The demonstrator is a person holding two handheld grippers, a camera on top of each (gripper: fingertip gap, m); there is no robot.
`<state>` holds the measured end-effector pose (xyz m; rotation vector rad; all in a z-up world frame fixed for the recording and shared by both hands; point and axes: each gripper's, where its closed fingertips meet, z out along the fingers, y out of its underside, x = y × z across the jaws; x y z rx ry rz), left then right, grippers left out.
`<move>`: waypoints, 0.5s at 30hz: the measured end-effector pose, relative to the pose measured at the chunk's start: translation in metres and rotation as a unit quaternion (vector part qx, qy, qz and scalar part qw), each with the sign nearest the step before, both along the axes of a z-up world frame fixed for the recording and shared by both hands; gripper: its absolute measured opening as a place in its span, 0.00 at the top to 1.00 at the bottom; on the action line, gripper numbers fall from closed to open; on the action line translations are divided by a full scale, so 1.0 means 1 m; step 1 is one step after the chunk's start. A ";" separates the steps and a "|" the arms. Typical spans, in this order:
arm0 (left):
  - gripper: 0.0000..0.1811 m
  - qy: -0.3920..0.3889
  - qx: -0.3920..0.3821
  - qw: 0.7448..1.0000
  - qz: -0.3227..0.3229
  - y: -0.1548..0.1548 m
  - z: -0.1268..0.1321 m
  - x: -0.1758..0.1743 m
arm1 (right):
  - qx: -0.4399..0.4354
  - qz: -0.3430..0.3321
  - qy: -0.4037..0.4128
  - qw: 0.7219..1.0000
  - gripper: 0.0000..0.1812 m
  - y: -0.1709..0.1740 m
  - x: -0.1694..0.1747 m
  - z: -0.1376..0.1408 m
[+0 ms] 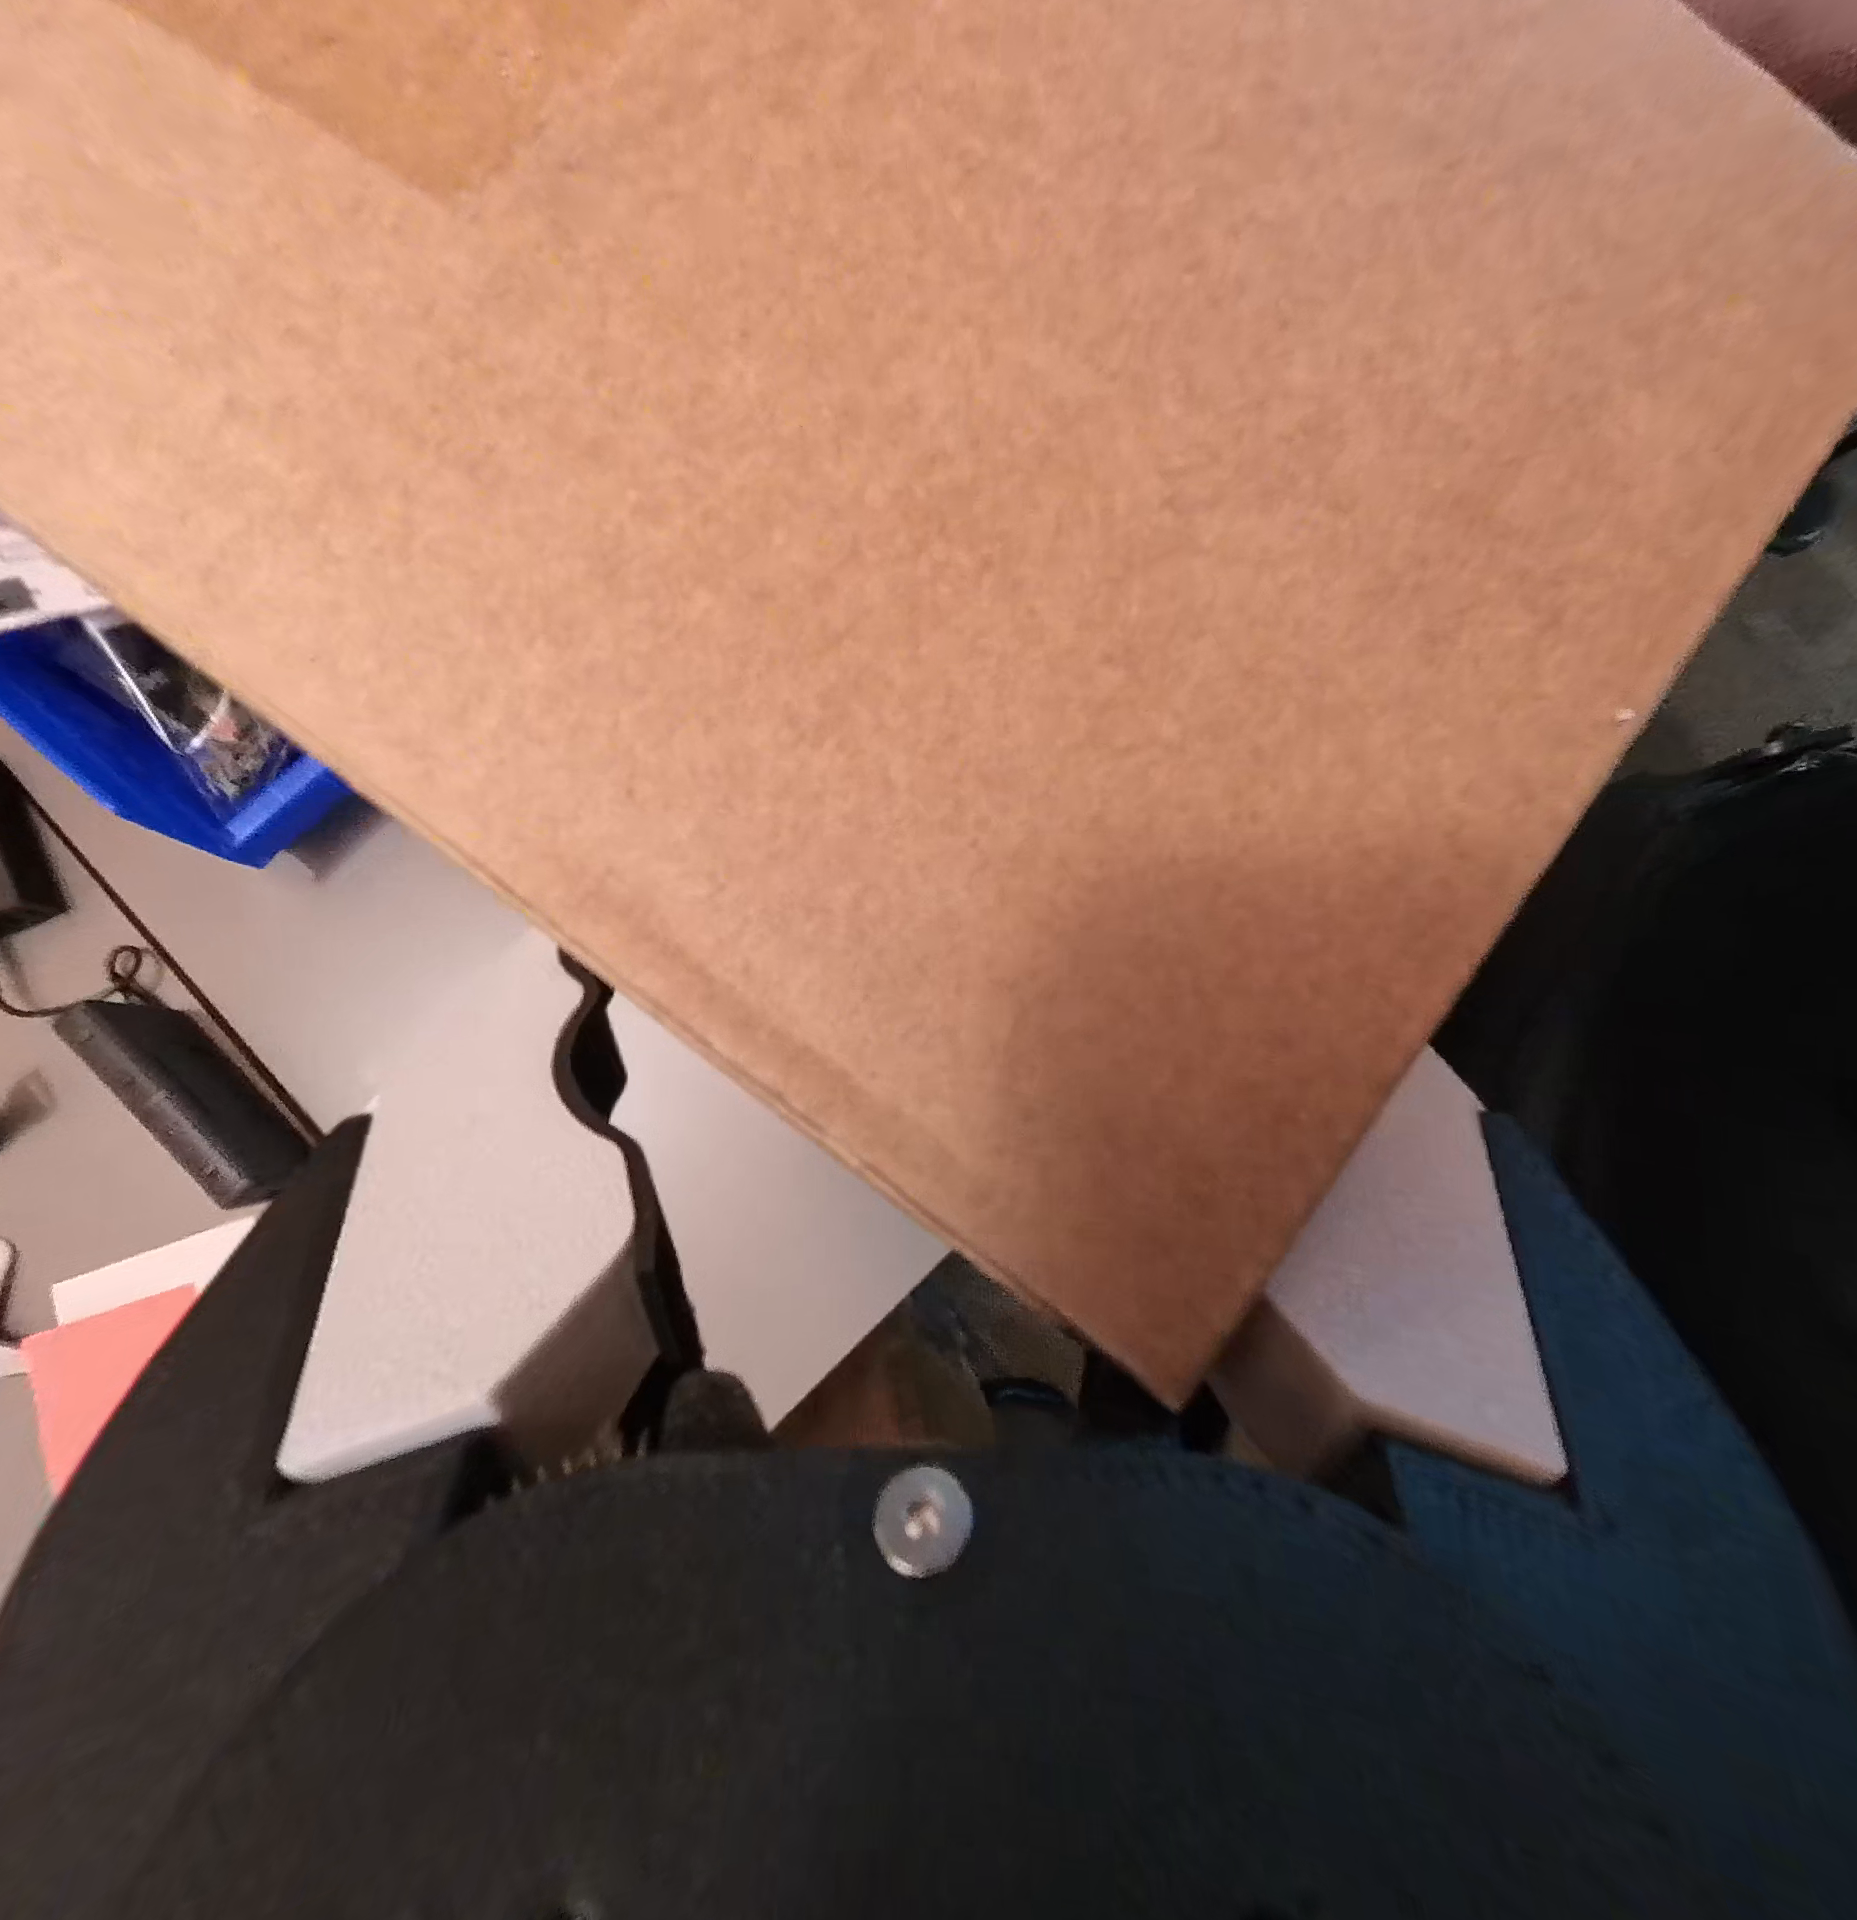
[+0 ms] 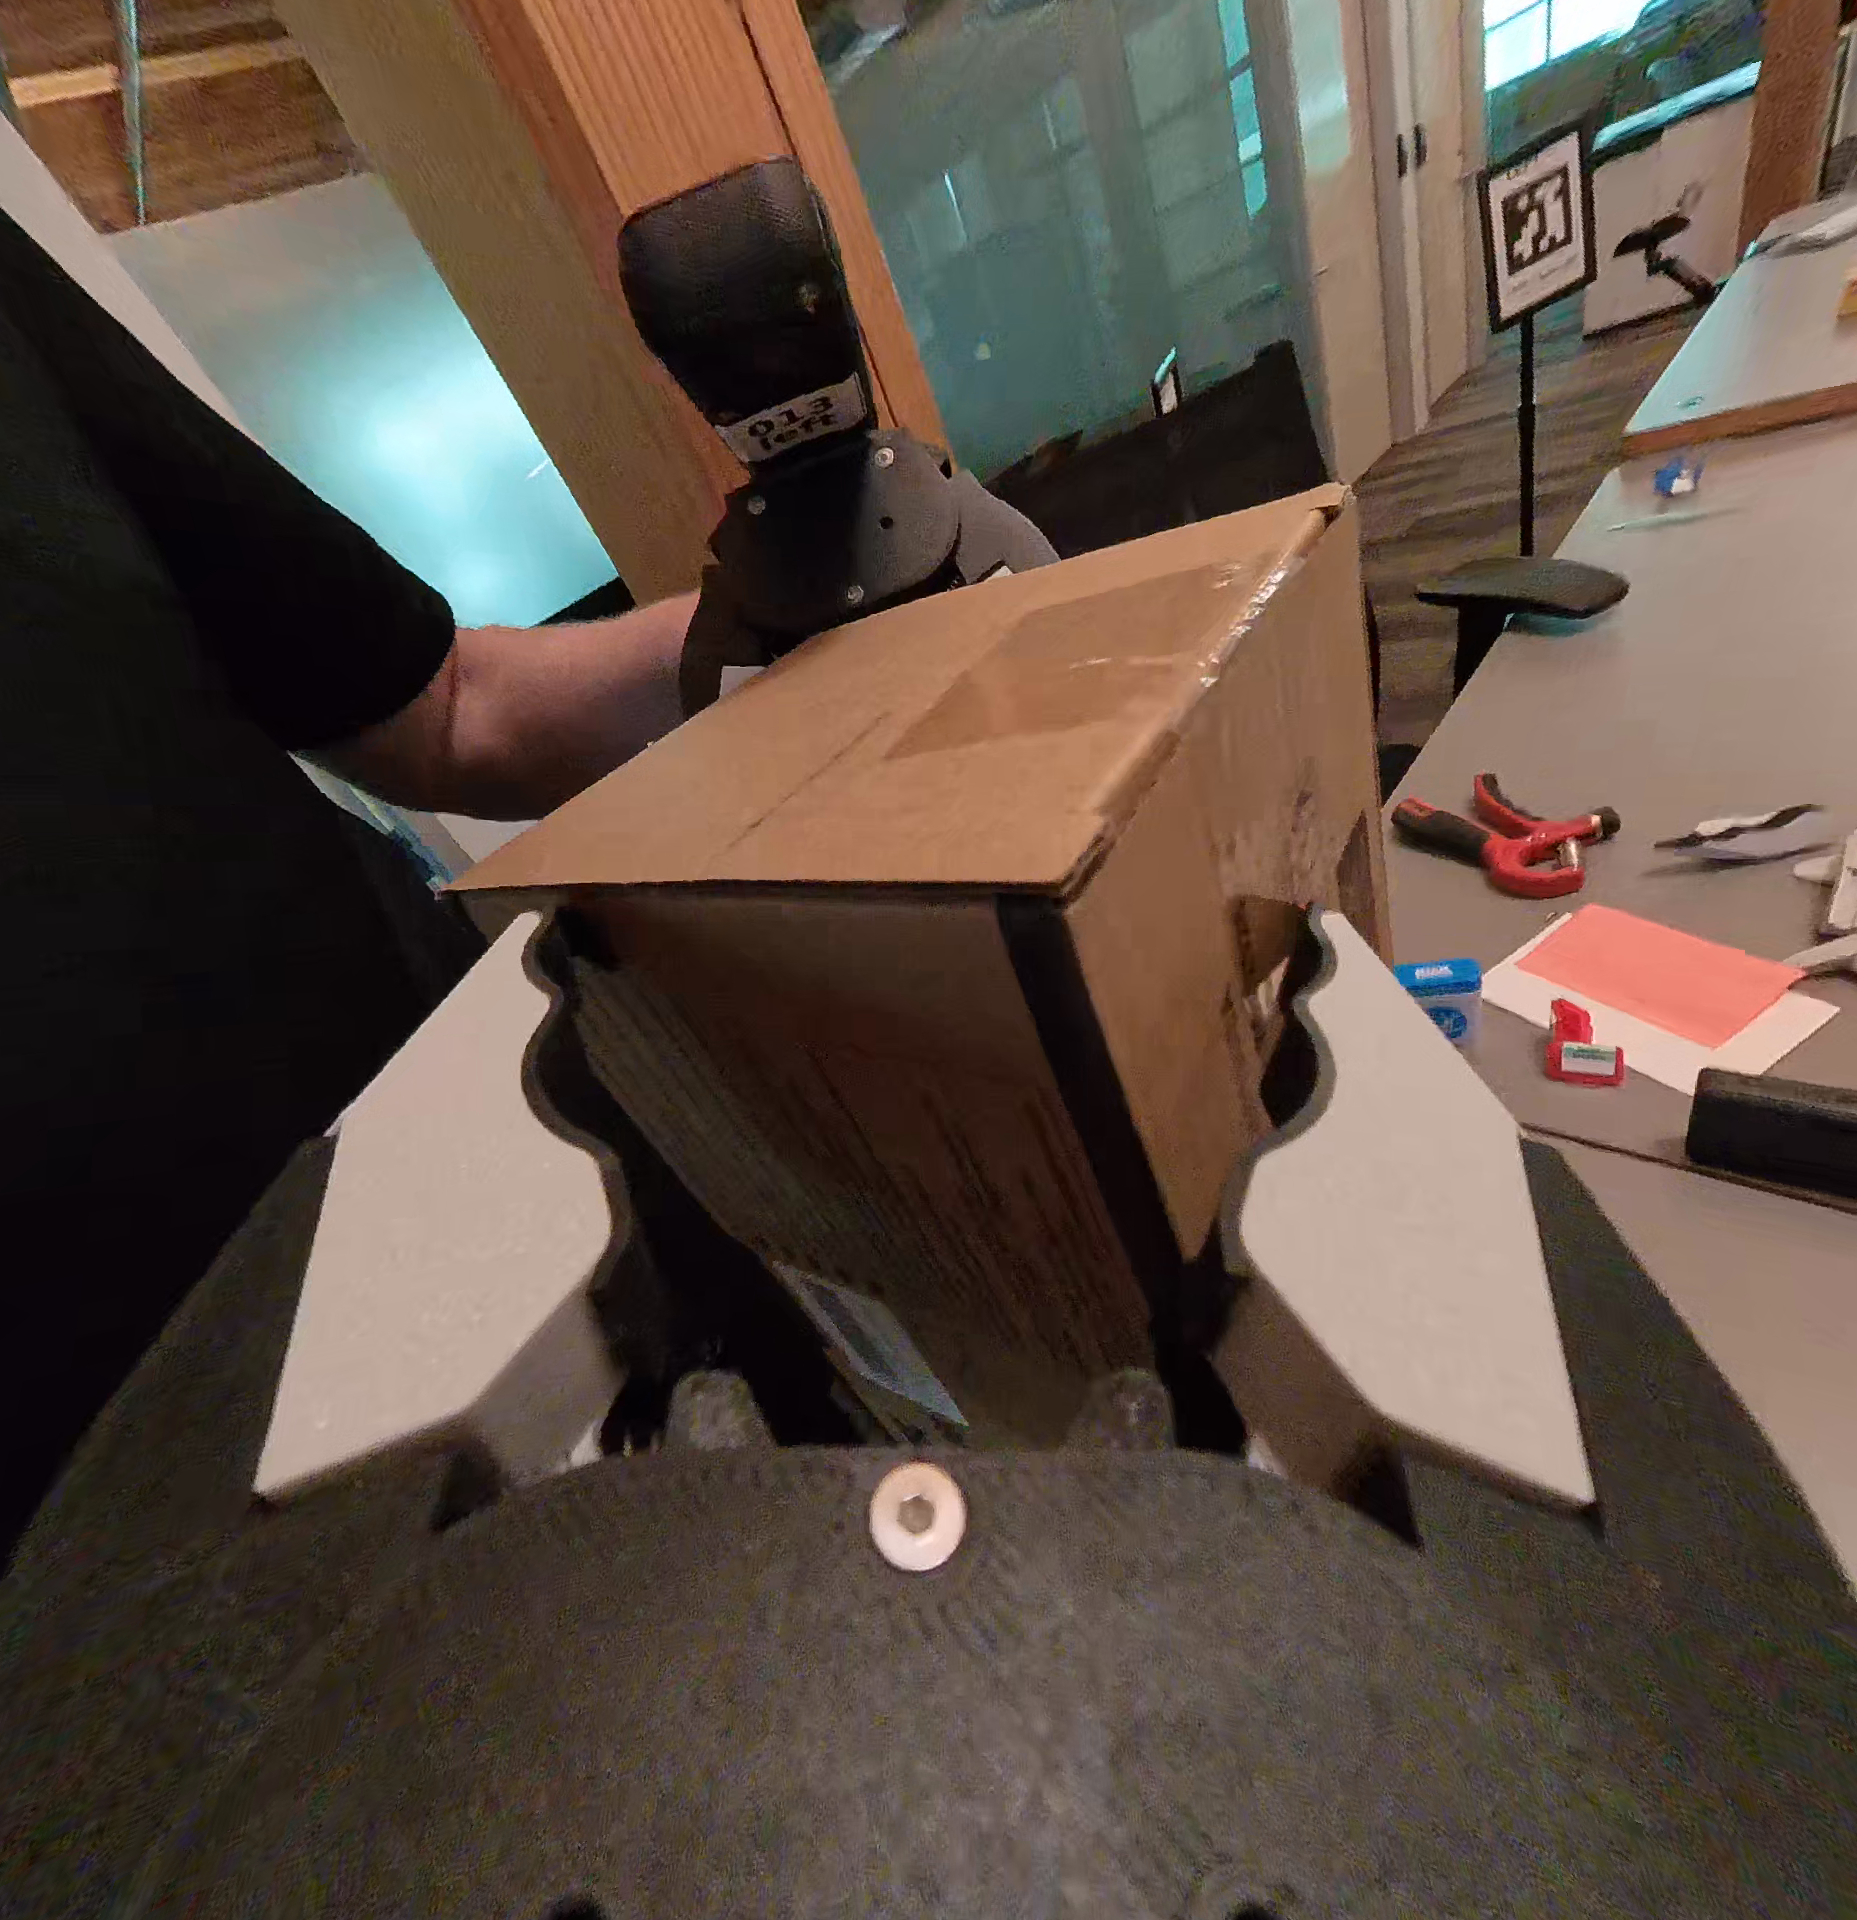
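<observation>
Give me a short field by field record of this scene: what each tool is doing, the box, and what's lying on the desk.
Left tool: at the far side of the cardboard box; open, box corner between its fingers in its own view
Right tool: fingers open around the near corner of the box; contact unclear
Box: brown, flaps taped shut, tilted, off the desk
Person: forearm behind the left tool
Desk: red-handled pliers, pink sheet on white paper, small red item
Left wrist view: blue bin

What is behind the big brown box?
Behind the cardboard box the left gripper sticks up, with a wooden pillar beyond. The gripper's fingers are hidden by the box.
</observation>
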<state>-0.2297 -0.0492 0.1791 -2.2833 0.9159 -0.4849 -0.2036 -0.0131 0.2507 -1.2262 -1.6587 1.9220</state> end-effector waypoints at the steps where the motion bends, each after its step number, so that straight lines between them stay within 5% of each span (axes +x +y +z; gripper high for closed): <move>1: 0.35 -0.003 0.010 1.000 0.001 0.000 0.011 0.002 | 0.000 -0.005 0.016 1.000 0.27 0.000 0.001 0.010; 15: 0.35 0.006 0.013 1.000 -0.011 0.008 0.027 0.010 | -0.006 -0.016 0.040 0.999 0.26 0.008 0.009 0.026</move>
